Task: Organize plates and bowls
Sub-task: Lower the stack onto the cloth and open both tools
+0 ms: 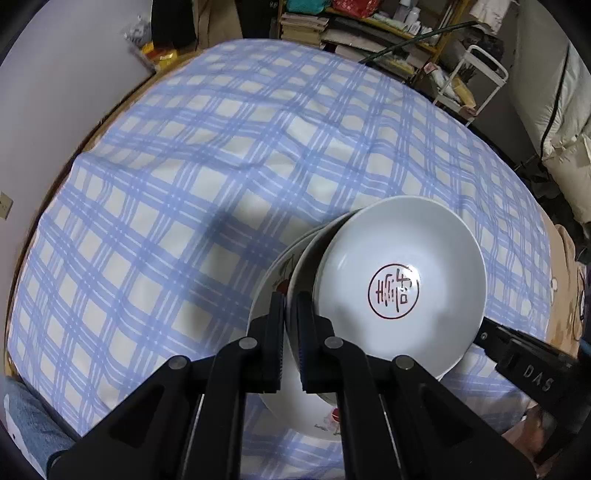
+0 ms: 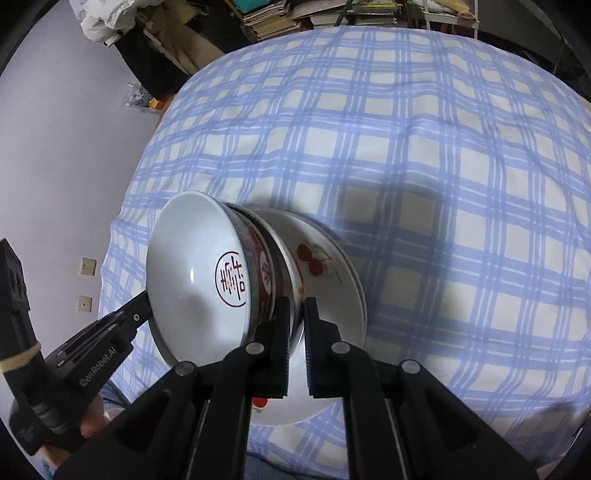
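Observation:
A white bowl (image 1: 399, 284) with a red round character mark inside and a red patterned outside sits nested in a stack on white plates (image 1: 273, 284) painted with red cherries. In the left wrist view my left gripper (image 1: 291, 302) is shut on the stack's rim from one side. In the right wrist view my right gripper (image 2: 297, 308) is shut on the rim of the bowl (image 2: 199, 277) and plates (image 2: 325, 273) from the other side. The left gripper's body shows at the lower left of the right wrist view (image 2: 92, 354). The stack appears tilted and held over the checked cloth.
A table covered with a blue and white checked cloth (image 1: 207, 155) fills both views. Shelves of books and clutter (image 1: 369, 26) stand behind its far edge. A white frame stand (image 1: 476, 77) is at the back right. A pale wall (image 2: 55, 147) is at the left.

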The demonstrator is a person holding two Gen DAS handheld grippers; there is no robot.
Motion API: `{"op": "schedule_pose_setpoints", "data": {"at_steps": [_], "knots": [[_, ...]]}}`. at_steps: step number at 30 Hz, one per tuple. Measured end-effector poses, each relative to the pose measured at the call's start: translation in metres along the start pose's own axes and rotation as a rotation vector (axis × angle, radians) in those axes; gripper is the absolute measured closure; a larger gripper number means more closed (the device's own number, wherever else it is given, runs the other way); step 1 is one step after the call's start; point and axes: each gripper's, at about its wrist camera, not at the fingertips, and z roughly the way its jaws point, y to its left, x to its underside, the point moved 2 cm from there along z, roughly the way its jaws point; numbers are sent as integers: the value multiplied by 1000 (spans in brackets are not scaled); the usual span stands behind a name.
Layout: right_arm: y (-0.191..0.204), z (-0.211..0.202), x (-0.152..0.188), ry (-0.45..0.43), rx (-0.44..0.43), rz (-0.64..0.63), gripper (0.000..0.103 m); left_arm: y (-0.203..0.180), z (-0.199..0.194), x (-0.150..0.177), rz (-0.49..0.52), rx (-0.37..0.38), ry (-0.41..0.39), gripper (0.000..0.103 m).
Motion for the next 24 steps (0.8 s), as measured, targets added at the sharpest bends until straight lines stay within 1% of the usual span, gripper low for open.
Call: {"op": "schedule_pose_setpoints", "data": {"at_steps": [3,5,6,8,11,12,13,14,16,18,20,21,22,23,24], "knots": [[1,-3,0,-5,-6,-14,94,-4,-4,1,28,-18,-20,97],[3,-9,0,-16,-14,-32,94,-4,-9,1,36,-47,-45,95],[4,-12,0,-28,-17,-40,94,-4,-14,2,41,-63,-64,91],[5,-23,0,-60,-14,-51,94,-7,-23,5,64,-83,-97,91],[6,-34,3,-94,-26,-33,94,-13,-34,10,122,-92,-119,88],[6,-37,4,-103,-29,-35,94,-15,-40,13,139,-112,-143,85],[8,-42,6,-117,-30,-44,94,-16,-46,16,142,-116,-164,80],[10,-47,8,-130,-25,-54,94,-14,-51,18,138,-111,-178,77],[12,-56,12,-151,-24,-74,94,-10,-65,22,111,-92,-219,66],[16,-68,16,-184,-36,-102,94,-8,-79,26,104,-99,-267,61],[21,-82,22,-226,-30,-153,93,-6,-93,30,105,-115,-322,51],[23,-87,25,-248,-28,-175,91,-4,-103,33,104,-125,-365,44],[25,-94,29,-276,-25,-201,89,-3,-111,36,100,-137,-403,34],[27,-102,33,-306,-24,-223,82,-1,-119,40,101,-145,-438,28],[28,-107,38,-333,-29,-238,72,0,-125,42,104,-146,-470,20]]}}
